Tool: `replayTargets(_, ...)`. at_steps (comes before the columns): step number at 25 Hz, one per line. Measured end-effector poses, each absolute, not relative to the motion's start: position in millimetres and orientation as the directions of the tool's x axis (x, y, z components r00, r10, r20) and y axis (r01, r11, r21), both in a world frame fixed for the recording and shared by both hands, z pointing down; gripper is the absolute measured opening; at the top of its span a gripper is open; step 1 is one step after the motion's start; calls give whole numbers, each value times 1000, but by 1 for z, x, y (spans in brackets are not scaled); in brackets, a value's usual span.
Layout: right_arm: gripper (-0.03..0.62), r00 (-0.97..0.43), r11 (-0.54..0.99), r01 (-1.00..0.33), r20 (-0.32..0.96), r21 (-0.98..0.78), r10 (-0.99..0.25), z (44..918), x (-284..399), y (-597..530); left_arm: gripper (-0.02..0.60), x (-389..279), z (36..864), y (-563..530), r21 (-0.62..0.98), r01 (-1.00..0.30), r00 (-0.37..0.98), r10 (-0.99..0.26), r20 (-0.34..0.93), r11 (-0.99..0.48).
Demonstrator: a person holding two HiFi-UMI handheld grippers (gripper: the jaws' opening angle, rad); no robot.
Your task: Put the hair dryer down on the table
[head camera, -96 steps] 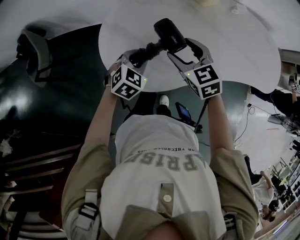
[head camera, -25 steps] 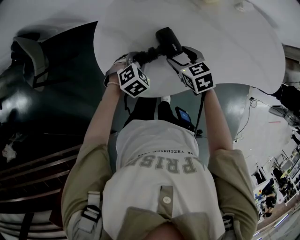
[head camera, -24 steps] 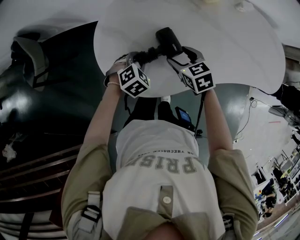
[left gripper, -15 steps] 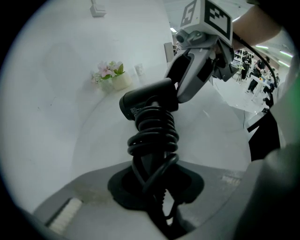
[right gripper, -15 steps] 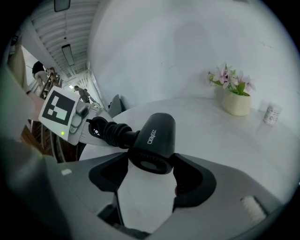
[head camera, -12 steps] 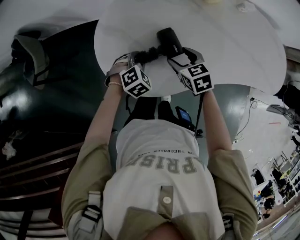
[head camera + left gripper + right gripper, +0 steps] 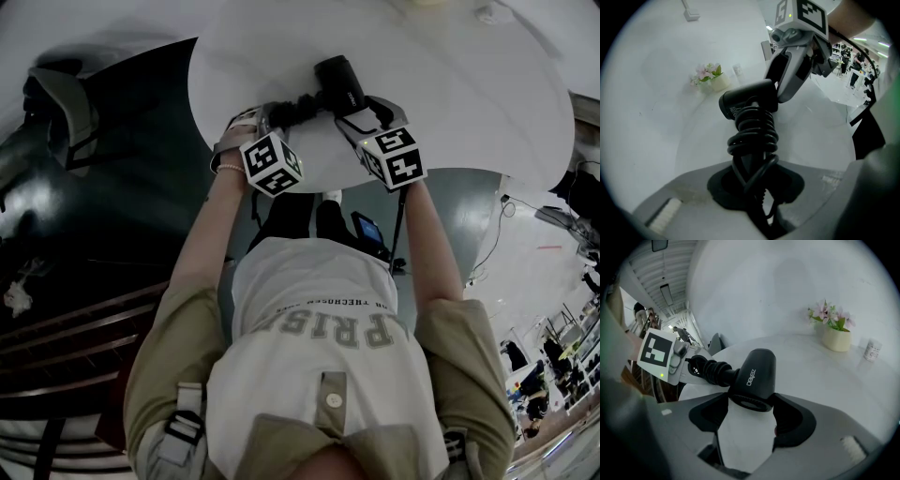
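Observation:
A black hair dryer (image 7: 337,82) with its cord wound round the handle hangs between my two grippers, low over the near edge of the round white table (image 7: 450,84). My left gripper (image 7: 274,114) is shut on the cord-wrapped handle (image 7: 752,136), which runs down between its jaws. My right gripper (image 7: 362,111) is shut on the rear end of the barrel (image 7: 757,373), one pad on each side. In the left gripper view the right gripper (image 7: 790,75) reaches the barrel from above. Whether the dryer touches the tabletop I cannot tell.
A small pot of pink flowers (image 7: 834,331) and a little white jar (image 7: 872,350) stand further back on the table. A small white object (image 7: 487,14) lies near the far edge. A dark chair (image 7: 66,103) is at the left, and a stand with a lit screen (image 7: 367,225) is under the table.
Since the oldest frame both grippers and the dryer have shifted further over the table. Over the last second they hold almost still; the left gripper's cube has rolled slightly.

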State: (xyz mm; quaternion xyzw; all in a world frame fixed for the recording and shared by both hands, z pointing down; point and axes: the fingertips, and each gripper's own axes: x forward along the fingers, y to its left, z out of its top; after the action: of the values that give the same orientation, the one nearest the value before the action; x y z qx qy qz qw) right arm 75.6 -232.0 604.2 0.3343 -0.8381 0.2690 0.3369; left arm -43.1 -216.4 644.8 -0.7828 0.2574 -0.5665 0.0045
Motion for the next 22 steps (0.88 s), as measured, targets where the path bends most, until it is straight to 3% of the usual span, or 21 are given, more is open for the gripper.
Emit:
replayTargets(8, 305, -552, 617, -750, 740, -239, -384, 604, 74, -232, 120, -47, 645, -218, -261, -439, 225, -386, 895, -860)
replayTargets(14, 307, -553, 611, -753, 739, -244, -385, 606, 74, -232, 211, -48, 645, -218, -225, -426, 238, -349, 906, -876)
replayTargets(19, 307, -540, 618, -754, 746, -223, -390, 608, 75, -232, 327, -47, 649, -203, -107, -434, 273, -243, 931, -895)
replayTargets(22, 307, -533, 619, -756, 749, -213, -393, 608, 74, -232, 328, -50, 647, -194, -74, -450, 294, -225, 929, -890)
